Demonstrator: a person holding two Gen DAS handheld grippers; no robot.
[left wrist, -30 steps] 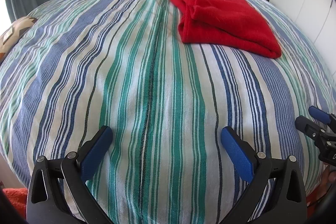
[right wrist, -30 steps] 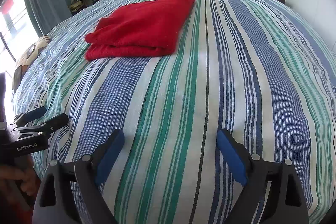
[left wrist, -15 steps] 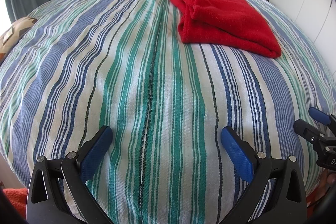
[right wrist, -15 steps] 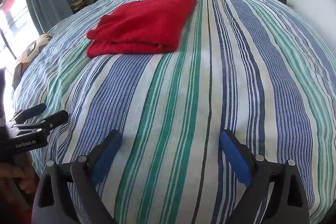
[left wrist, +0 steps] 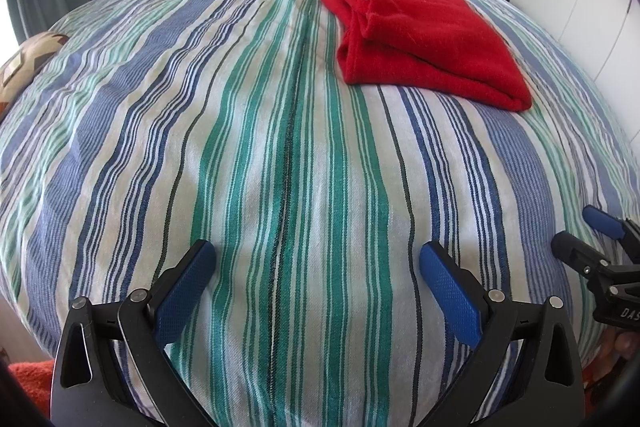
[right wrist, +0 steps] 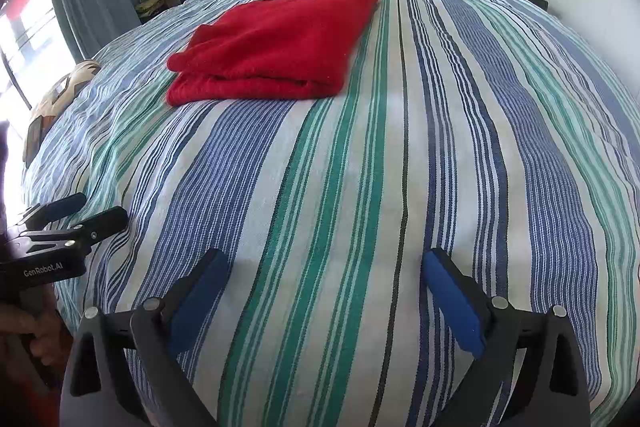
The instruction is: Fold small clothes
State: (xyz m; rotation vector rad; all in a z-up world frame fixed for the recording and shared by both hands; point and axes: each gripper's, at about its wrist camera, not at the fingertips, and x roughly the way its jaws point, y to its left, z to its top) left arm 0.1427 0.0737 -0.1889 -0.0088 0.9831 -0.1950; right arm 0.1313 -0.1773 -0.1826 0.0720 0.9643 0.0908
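Bedspread [left wrist: 168, 131], striped blue, green and white, spanning the bed beneath both sets of jaws. Red garment [left wrist: 424, 39], folded, lying flat on the bedspread well ahead of the jaws, touching neither. Left gripper [left wrist: 316, 263]: jaws wide, holding nothing, low over the near edge. Right gripper [right wrist: 326, 271]: jaws wide, holding nothing, just beside the left.
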